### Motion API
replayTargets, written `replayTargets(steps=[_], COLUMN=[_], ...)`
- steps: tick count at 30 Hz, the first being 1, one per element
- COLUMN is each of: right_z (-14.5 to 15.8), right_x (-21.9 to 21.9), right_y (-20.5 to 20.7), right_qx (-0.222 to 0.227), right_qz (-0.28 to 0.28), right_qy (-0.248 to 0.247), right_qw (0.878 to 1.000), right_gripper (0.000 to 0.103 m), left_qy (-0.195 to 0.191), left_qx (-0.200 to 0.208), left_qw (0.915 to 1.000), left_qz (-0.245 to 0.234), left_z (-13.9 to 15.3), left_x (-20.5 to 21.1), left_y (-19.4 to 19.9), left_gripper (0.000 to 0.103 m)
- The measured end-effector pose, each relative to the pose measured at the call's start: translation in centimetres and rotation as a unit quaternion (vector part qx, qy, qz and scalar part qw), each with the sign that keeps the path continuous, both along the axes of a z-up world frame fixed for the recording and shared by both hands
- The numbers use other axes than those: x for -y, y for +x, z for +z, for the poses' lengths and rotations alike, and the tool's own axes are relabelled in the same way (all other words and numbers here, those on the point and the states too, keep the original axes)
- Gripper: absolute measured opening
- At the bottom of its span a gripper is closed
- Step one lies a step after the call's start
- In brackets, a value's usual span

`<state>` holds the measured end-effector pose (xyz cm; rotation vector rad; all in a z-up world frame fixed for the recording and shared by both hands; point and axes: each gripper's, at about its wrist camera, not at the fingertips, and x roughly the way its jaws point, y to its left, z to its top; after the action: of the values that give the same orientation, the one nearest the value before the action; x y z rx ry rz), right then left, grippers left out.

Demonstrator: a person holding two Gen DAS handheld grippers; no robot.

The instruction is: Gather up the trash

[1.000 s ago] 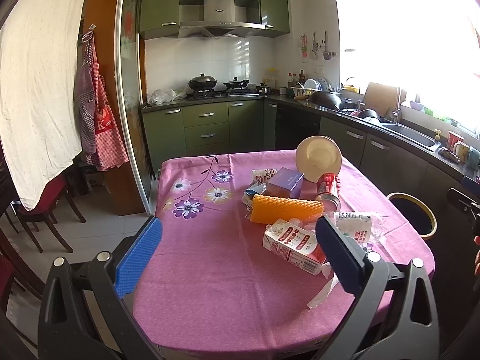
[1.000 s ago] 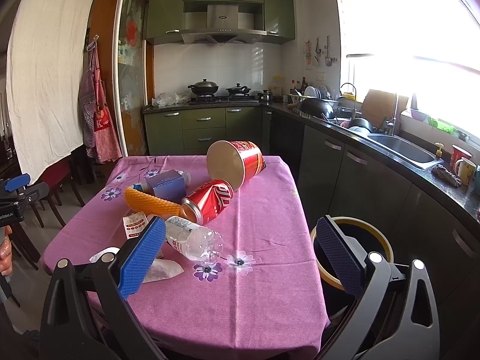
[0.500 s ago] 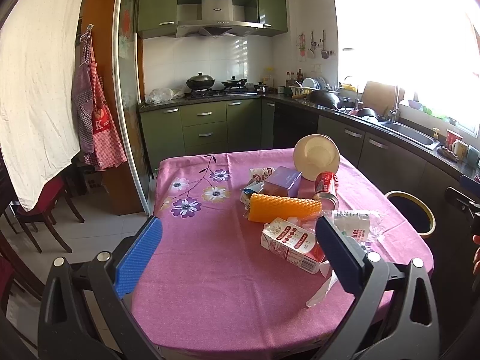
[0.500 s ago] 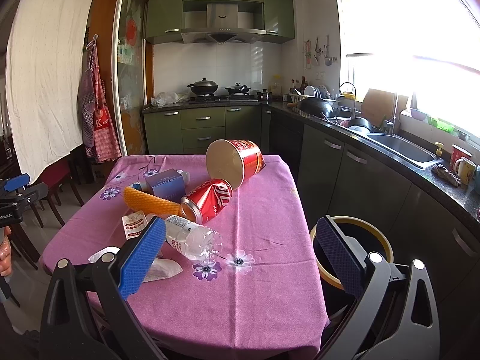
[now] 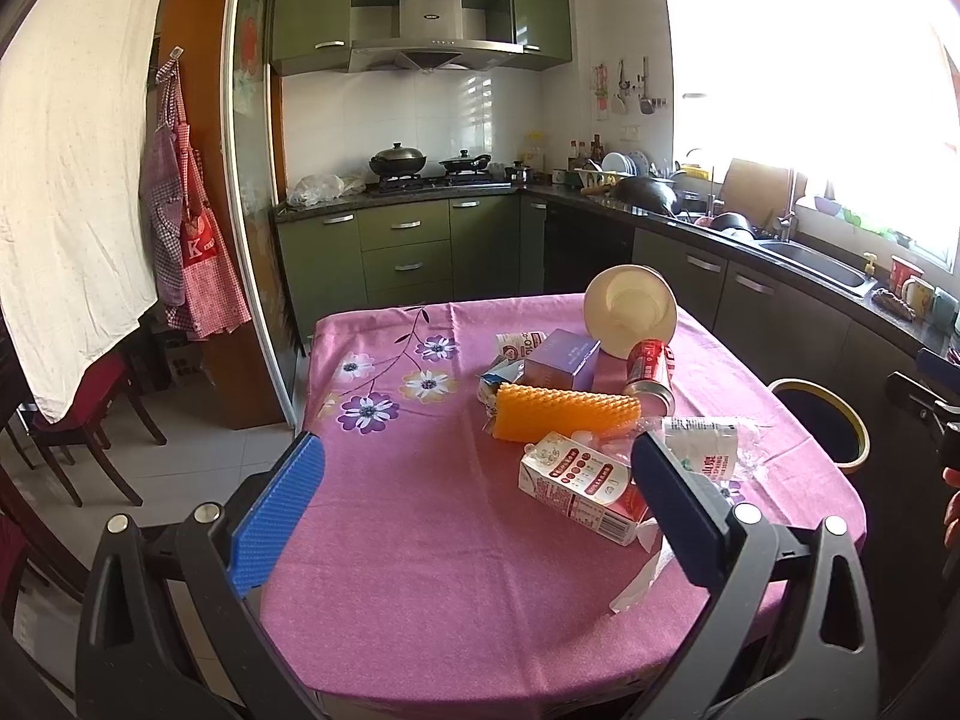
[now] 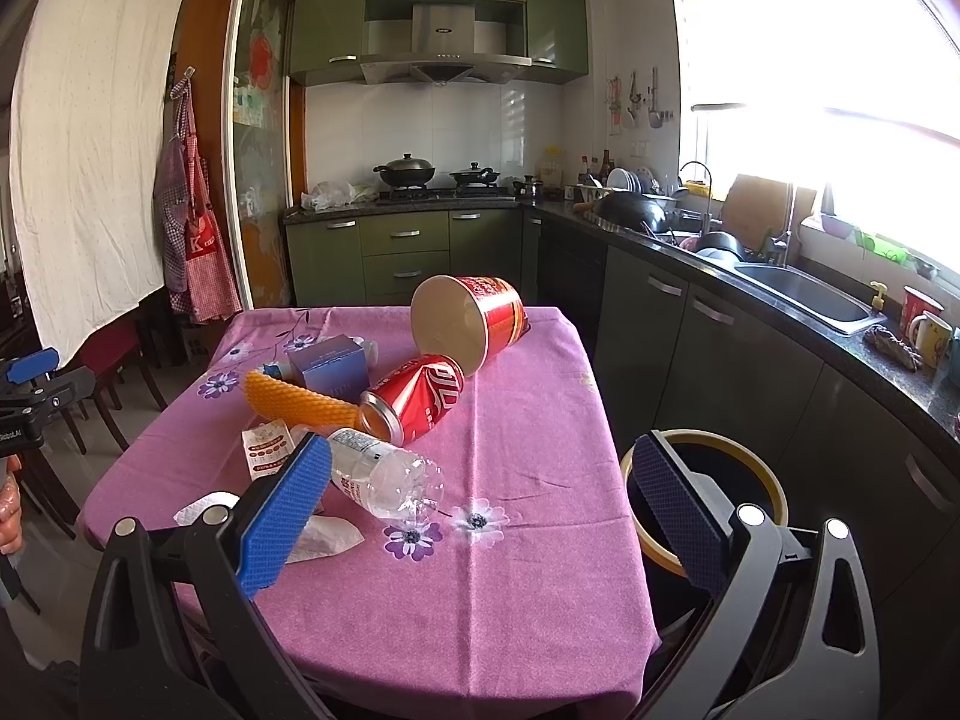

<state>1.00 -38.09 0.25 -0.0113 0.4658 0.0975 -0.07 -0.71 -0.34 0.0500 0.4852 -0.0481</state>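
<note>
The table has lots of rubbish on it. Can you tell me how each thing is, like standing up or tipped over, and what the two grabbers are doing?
Red paper bucket: tipped on its side, empty.
Cola can: lying down, dented.
Plastic water bottle: lying down, crumpled, looks empty.
Milk carton: lying flat.
Purple box: closed.
Trash bin: open beside the table.
Left gripper: open, empty.
Right gripper: open, empty.

A pink flower-patterned cloth (image 6: 510, 420) covers the bench, bearing a red can (image 6: 420, 399), orange sponge (image 5: 564, 414) and purple box (image 5: 561, 360).
</note>
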Motion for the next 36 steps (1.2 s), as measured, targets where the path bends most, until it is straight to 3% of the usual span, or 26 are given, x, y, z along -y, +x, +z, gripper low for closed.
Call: replayTargets(steps=[30, 36], right_z=[-0.6, -2.5], right_x=[0.1, 0.4], right_y=[0.4, 1.9], right_qx=[-0.003, -0.008], right_qz=[-0.001, -0.003], right_qy=[0.000, 0.000], right_qw=[1.000, 1.000], right_gripper=[0.099, 0.099], left_qy=[0.000, -0.006], left_qx=[-0.001, -0.011], left_qw=[1.0000, 0.9999], left_qz=[-0.002, -0.008], left_z=[-0.1, -0.5], left_x=[0.2, -0.2], left_y=[0.0, 1.3], left_gripper=[0.097, 0.097])
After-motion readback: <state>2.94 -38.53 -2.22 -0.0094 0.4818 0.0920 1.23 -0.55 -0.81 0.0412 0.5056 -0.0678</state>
